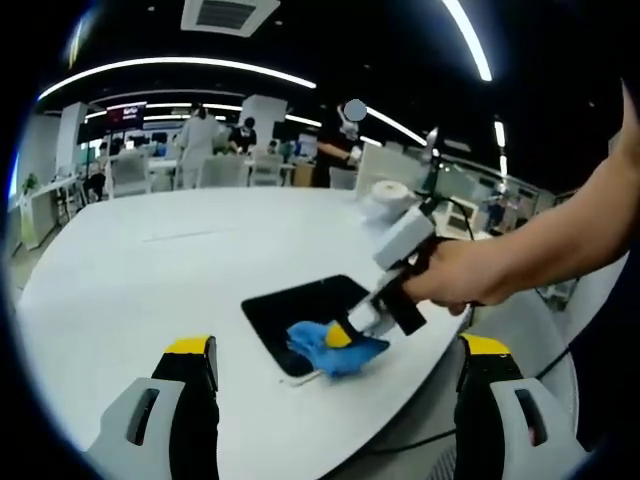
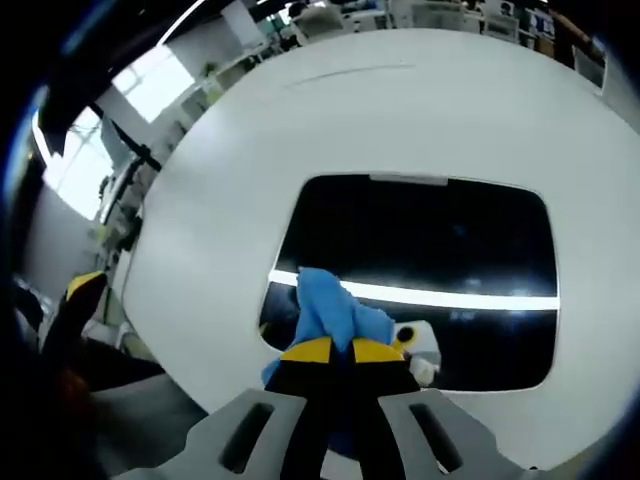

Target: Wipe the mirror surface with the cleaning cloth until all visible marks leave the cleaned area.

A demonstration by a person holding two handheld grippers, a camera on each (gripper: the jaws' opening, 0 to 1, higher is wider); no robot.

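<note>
The mirror (image 2: pixel 420 270), a dark, glossy rectangular panel with rounded corners, lies flat on the white round surface (image 1: pixel 150 270) near its edge, and it reflects a bright ceiling light as a white streak. In the right gripper view, nearest the camera, the right gripper (image 2: pixel 335 352) has its yellow-tipped jaws pinched together on a crumpled blue cleaning cloth (image 2: pixel 325 310), which is pressed down onto the near part of the mirror. In the left gripper view the same cloth sits bunched at the mirror's near corner, with a person's hand (image 1: pixel 455 285) driving that gripper from the right. The left gripper (image 1: pixel 335 350) hangs above the surface, well apart from the mirror, its jaws spread wide and holding nothing.

Farther off stand a white paper roll (image 1: pixel 390 192) near the far edge of the surface and, beyond it, an office with desks, chairs and people.

The step in hand looks like the wiping itself, with the cloth working the near portion of the glass. Whether marks remain I cannot tell, since the reflections hide any smudges. The next move likely calls for steady downward pressure while sweeping the cloth toward the far side, covering the untouched area without pushing the mirror off the edge.
</note>
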